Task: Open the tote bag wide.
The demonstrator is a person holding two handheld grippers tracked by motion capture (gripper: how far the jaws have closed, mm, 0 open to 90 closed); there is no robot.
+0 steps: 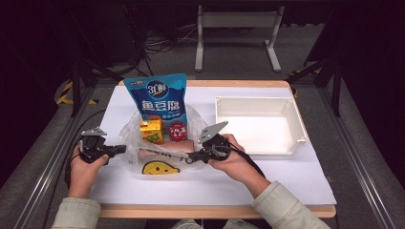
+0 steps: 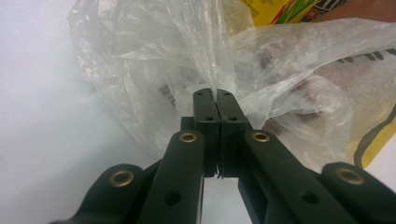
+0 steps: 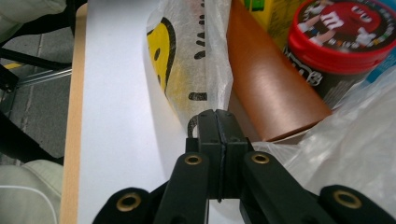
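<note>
A clear plastic bag (image 1: 131,138) with a yellow smiley print (image 1: 157,168) lies on the white table. It holds a blue snack pouch (image 1: 157,98) standing upright, a yellow carton (image 1: 152,131), a red-lidded candy tub (image 1: 177,130) and a brown tube (image 1: 165,147). My left gripper (image 1: 122,149) is at the bag's left edge. In the left gripper view my left gripper (image 2: 215,93) is shut, with bag film (image 2: 154,60) pinched at the tips. My right gripper (image 1: 191,159) is at the bag's right side. In the right gripper view my right gripper (image 3: 216,114) is shut on the bag's printed edge (image 3: 196,56), beside the brown tube (image 3: 271,88) and tub (image 3: 345,42).
A white rectangular tray (image 1: 295,119) stands to the right of the bag, with nothing in it. The white sheet (image 1: 215,183) covers the wooden tabletop up to its front edge. Metal rails run along both sides of the table.
</note>
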